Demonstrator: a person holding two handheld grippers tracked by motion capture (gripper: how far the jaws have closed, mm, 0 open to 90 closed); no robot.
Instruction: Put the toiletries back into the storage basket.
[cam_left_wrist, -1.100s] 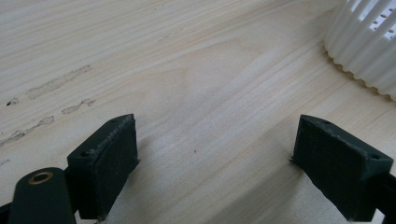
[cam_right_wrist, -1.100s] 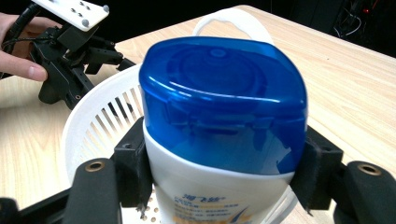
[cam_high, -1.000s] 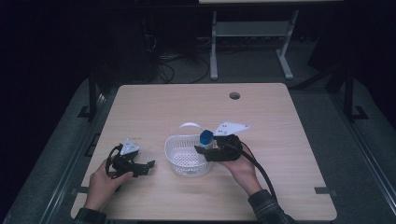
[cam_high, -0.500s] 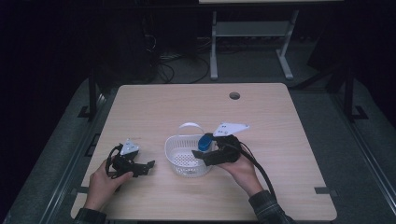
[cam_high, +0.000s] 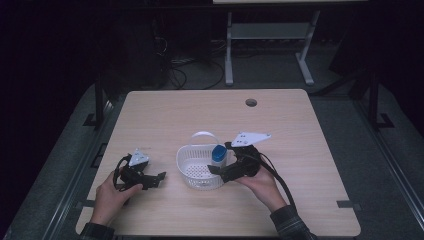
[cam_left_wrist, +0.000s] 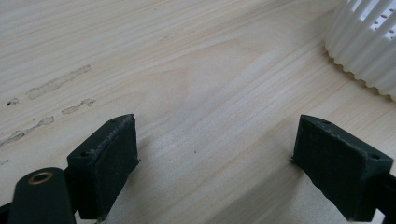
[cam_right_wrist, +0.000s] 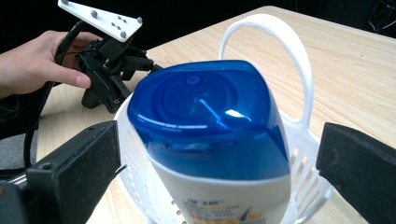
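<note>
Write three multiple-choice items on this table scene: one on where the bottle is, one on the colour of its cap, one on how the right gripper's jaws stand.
1. Where is the bottle?
A. Inside the white basket
B. Flat on the table beside the left gripper
C. On the floor behind the table

2. What colour is the bottle's cap?
A. Red
B. Blue
C. Green

3. How do the jaws of the right gripper stand?
A. Clamped on the basket's handle
B. Shut with nothing between them
C. Open, the bottle between them with a gap on each side

Answers: 1 A, the high view shows it standing within the basket's wall. 2 B, the right gripper view shows a glossy blue cap on a white body. 3 C, the jaws have just been opening, and both pads stand clear of the bottle.
</note>
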